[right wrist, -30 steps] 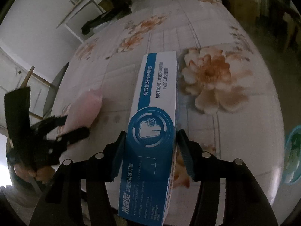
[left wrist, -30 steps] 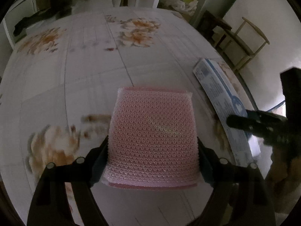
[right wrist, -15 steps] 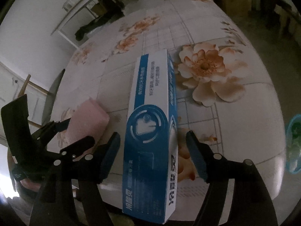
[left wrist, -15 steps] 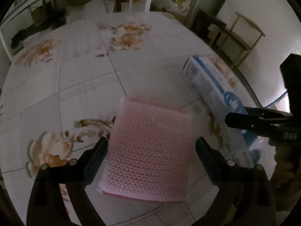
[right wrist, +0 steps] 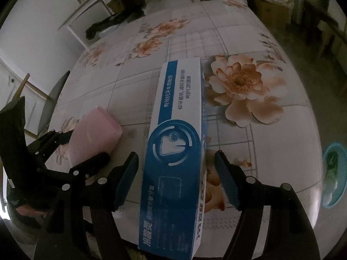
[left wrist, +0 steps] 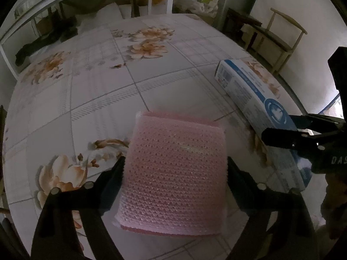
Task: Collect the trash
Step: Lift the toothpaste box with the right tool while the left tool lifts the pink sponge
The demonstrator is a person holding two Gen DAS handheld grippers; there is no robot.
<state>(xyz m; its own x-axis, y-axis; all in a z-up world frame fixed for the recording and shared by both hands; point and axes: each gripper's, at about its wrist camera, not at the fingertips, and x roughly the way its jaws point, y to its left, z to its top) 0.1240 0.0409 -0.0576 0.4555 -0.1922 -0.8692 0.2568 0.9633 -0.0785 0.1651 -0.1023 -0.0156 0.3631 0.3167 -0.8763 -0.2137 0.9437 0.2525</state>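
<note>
"DAS" on right tool (left wrist: 279,133); Chinese print on toothpaste box (right wrist: 173,147).

In the left wrist view my right gripper (left wrist: 286,127), whose jaws had just been opening with the toothpaste box (left wrist: 249,93) between them, covered the near end of the box. In the right wrist view that end ran out of the bottom edge, and its small print was too blurred for me to read. There my left gripper (right wrist: 85,146), its jaws just closing on the pink sponge (right wrist: 95,130), hid the sponge's near end. A teal basin (right wrist: 334,173) was cut by the dark rim.
</note>
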